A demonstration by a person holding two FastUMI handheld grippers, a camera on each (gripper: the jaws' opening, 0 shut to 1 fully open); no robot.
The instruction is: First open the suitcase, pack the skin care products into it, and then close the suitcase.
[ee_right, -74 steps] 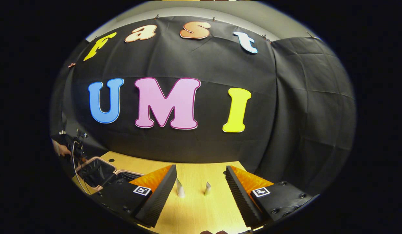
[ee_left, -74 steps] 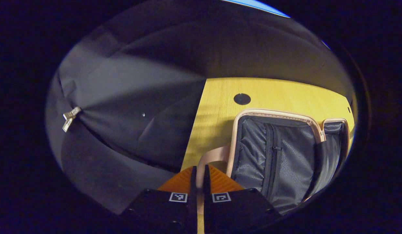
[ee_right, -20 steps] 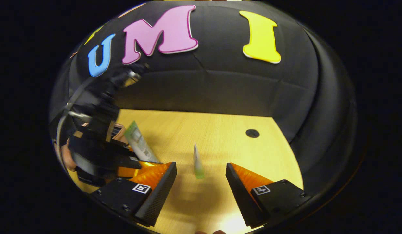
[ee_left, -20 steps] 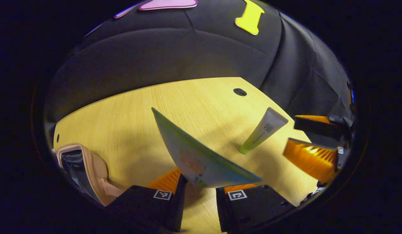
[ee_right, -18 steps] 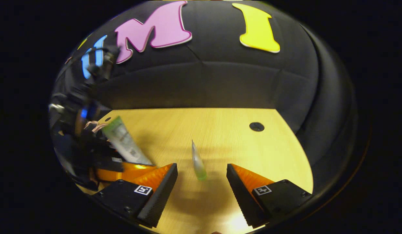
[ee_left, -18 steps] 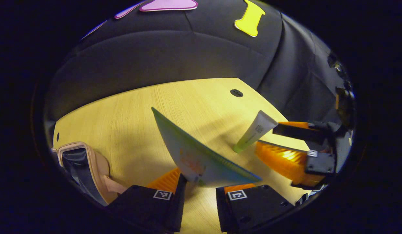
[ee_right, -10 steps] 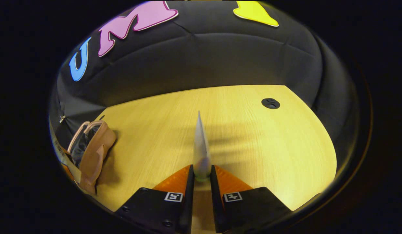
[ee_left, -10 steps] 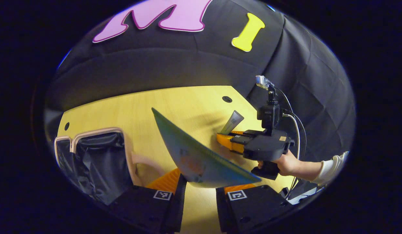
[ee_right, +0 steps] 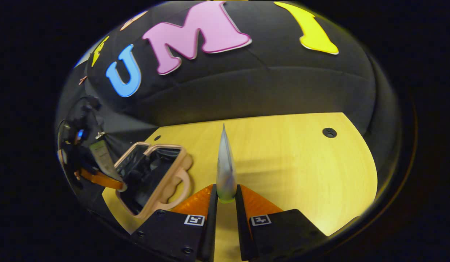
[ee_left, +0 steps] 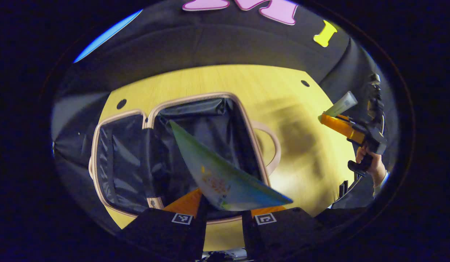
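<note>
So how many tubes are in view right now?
2. One tube in the left claw over the open suitcase; one tube in the right claw above the table.

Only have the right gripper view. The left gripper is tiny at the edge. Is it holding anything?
Observer: Yes. The left gripper is shut on a large tube.
Operator: Where is it relative to the suitcase?
Observer: The tube lines up over the suitcase half next to the handle.
Operator: Is the suitcase fully open?
Observer: Looks like it. Both halves lie spread on the table, with dark lining showing.
</note>
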